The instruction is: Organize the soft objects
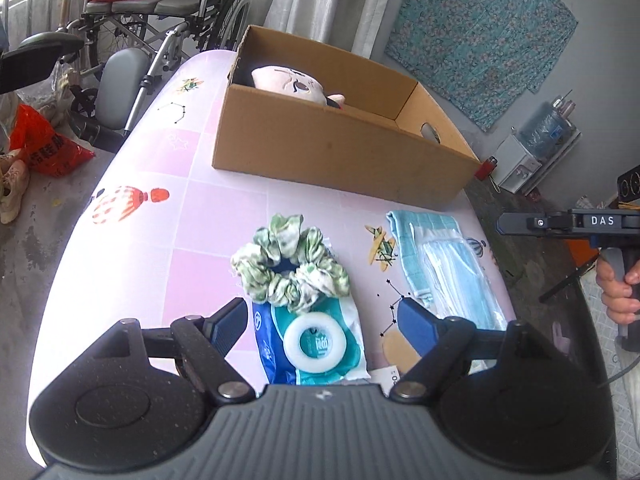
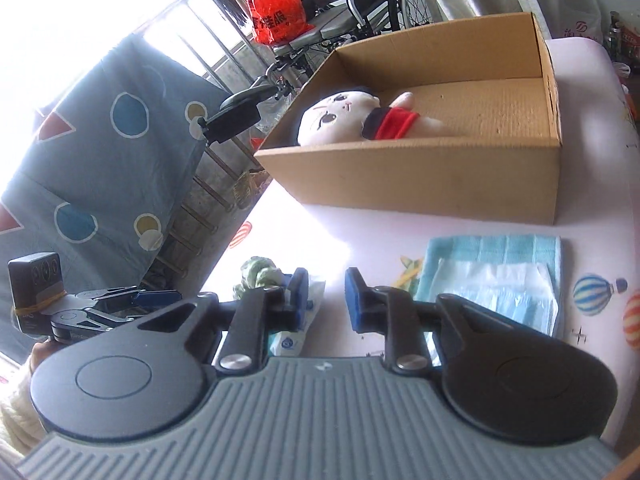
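The left gripper point(image 1: 320, 320), jaws wide and empty, hovers over a white ring point(image 1: 313, 339) on a tissue pack point(image 1: 348, 320). Beyond it the scrunchie point(image 1: 290, 266) looks light and squashy; pinch one bunched fold. The right gripper point(image 2: 327, 298) is part-open, empty.

The left gripper point(image 1: 320, 320) hangs over the near edge of the pink tabletop point(image 1: 160, 208), jaws spread wide and empty. Between them lies a tissue pack point(image 1: 344, 344) with a white ring point(image 1: 312, 340) on top and a green scrunchie point(image 1: 290, 266) resting on its far end. Toward the right edge a blue towel point(image 1: 416, 236) carries a pack of face masks point(image 1: 460, 280). At the far edge stands a cardboard box point(image 1: 340, 152) with a plush doll point(image 1: 292, 82) inside. The right gripper point(image 1: 560, 222) shows beyond the right edge, side-on.
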`<state>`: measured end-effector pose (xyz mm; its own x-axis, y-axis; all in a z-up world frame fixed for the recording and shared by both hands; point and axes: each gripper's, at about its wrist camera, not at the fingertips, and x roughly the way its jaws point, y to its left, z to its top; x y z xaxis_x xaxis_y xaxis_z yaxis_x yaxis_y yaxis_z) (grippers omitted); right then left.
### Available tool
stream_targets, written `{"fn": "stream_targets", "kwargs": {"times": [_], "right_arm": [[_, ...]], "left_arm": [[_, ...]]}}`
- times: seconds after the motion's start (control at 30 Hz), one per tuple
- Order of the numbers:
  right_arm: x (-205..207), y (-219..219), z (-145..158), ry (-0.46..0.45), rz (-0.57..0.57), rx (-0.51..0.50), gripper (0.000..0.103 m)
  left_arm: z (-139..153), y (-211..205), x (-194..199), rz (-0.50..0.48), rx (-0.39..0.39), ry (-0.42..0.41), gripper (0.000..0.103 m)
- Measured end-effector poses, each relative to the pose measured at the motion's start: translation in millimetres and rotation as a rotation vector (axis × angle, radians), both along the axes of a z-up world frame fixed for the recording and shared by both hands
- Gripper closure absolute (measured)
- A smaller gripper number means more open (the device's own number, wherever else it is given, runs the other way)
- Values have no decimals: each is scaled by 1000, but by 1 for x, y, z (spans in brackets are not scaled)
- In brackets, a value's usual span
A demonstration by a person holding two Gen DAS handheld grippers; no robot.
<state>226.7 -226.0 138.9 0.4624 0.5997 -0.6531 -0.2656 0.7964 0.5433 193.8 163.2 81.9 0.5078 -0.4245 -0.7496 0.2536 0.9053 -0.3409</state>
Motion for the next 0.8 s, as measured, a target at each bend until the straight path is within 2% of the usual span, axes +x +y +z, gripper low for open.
{"fn": "stream_targets", "kwargs": {"times": [0.23, 0.4, 0.63, 0.8], "right_arm": [[-57, 4, -40, 78, -40, 40, 82], [-78, 5, -65, 125, -129, 101, 82], [-87, 24, -92, 180, -136, 139, 82], [-79, 38, -105, 227, -114, 155, 82]], "left_arm": [[-29, -6, -37, 22, 0, -24, 20], [-42, -9, -52, 35, -7, -35, 22], [-59, -11, -62, 45, -1, -34, 28], [-70, -14, -61, 39, -2, -6, 51]]}}
